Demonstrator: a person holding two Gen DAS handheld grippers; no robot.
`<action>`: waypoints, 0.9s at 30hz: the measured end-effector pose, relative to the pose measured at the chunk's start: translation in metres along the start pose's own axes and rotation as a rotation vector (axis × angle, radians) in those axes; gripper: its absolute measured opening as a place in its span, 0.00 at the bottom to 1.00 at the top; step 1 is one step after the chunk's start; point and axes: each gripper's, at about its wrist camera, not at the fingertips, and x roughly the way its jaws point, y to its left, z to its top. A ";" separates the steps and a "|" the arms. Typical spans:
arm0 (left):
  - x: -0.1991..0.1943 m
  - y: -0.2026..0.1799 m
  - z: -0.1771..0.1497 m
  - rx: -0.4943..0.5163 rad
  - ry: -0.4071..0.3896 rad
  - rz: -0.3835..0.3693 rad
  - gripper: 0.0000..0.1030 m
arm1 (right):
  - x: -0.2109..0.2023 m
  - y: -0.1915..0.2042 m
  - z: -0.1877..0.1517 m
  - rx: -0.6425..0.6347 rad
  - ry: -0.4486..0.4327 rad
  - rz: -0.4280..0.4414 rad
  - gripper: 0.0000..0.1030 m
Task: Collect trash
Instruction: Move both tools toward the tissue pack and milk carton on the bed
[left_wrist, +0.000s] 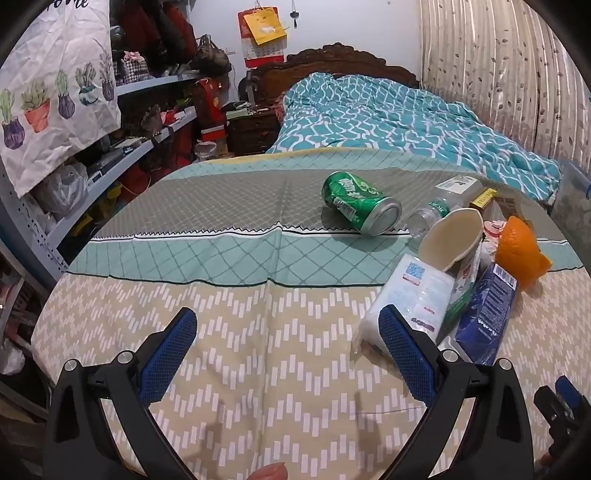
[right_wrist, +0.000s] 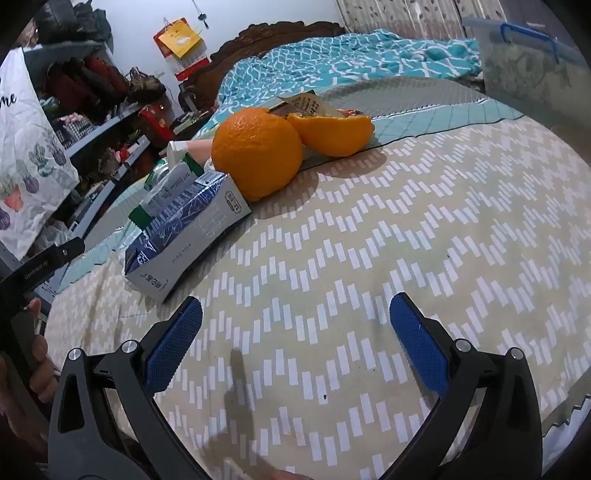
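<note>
Nothing looks picked up yet. The left tongs (left_wrist: 288, 332) are wide apart and hold nothing, and the right tongs (right_wrist: 295, 325) are wide apart and hold nothing too. Both hang over the bed (left_wrist: 258, 350), pointing down at the sheet. The trash is all in one messy bunch on the bed. In the left view the bunch is ahead and to the right of the left tongs. A green can (left_wrist: 360, 203) lies on its side, a bit apart from the rest. Next to it is a clear bottle (left_wrist: 436, 210), also lying down. A paper cup (left_wrist: 452, 236) is tipped over and leans on the pile. A white pack (left_wrist: 410, 295) lies just beside the right finger of the left tongs. A blue carton (right_wrist: 184, 236) lies next to the pack. In the right view the carton is ahead and to the left of the right tongs. Behind the carton sit orange peels (right_wrist: 258, 155), one round like a ball and one open like a bowl. A clear bin (right_wrist: 532, 66) with a blue handle stands far back on the right. It may be the place for the trash, but I cannot tell. So every piece is left to grab. The white pack and the carton are nearest, so they look like good ones to start with.
</note>
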 end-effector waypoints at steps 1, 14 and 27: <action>0.000 0.000 0.000 0.003 0.000 -0.001 0.92 | -0.001 -0.002 0.001 0.008 -0.001 0.009 0.97; 0.057 0.017 -0.020 -0.027 0.117 0.008 0.92 | 0.007 0.035 0.001 -0.141 0.016 -0.039 0.97; 0.091 0.038 -0.038 -0.086 0.180 -0.030 0.92 | 0.044 0.124 0.016 -0.311 0.048 0.005 0.97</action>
